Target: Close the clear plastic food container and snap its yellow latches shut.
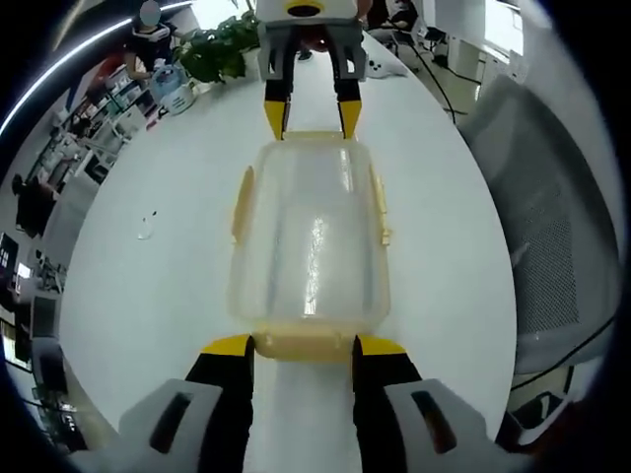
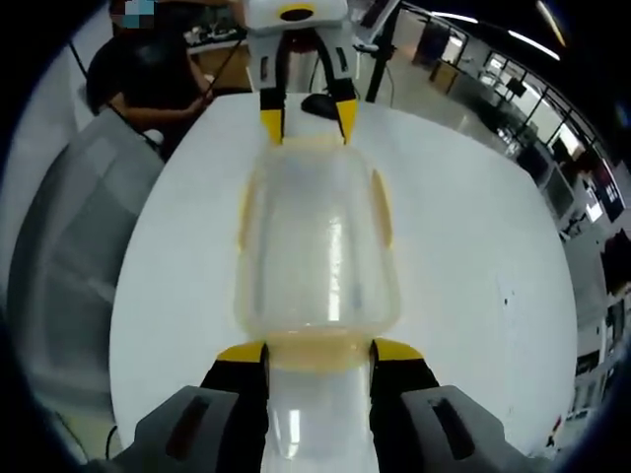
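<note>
A clear plastic food container [image 1: 311,236] [image 2: 317,246] lies on the white table [image 1: 158,296] with its lid on. Yellow latches run along its long sides [image 1: 242,202] [image 2: 381,207], and they stand a little out from the walls. My left gripper [image 1: 304,345] is open at one short end, its yellow-tipped jaws on either side of the yellow end latch [image 1: 301,343]. My right gripper [image 2: 318,352] is open at the opposite short end in the same way. Each gripper shows in the other's view, its tips at the container's far edge [image 1: 311,110] [image 2: 302,116].
A grey mesh chair [image 1: 552,227] [image 2: 59,256] stands close to the table's edge. A potted plant [image 1: 217,49] and a small clear scrap [image 1: 146,229] are on the table. A dark object [image 2: 320,101] lies behind the left gripper. A person [image 2: 148,89] sits beyond the table.
</note>
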